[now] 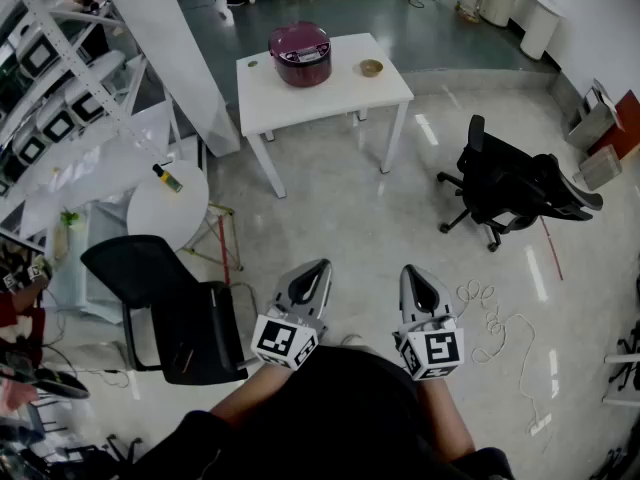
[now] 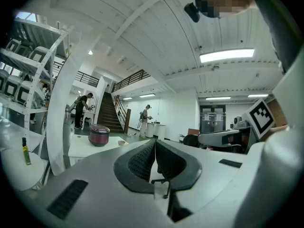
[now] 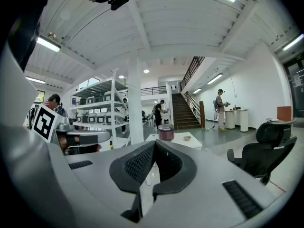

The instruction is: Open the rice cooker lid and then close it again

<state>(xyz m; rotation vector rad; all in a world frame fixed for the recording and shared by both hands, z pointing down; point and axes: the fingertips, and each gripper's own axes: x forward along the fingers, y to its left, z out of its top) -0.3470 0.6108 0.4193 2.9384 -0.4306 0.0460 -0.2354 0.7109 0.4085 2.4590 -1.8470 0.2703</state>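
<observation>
Rice cooker (image 1: 300,55), lid down: well ahead of both clenched, empty jaw pairs, left gripper (image 1: 320,266) marginally nearer than right gripper (image 1: 409,271).

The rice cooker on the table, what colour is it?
The rice cooker is maroon; head view shows it best.

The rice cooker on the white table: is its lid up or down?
Down, shut. In the head view the rice cooker shows its lid lying flat on the body, nothing raised.
</observation>
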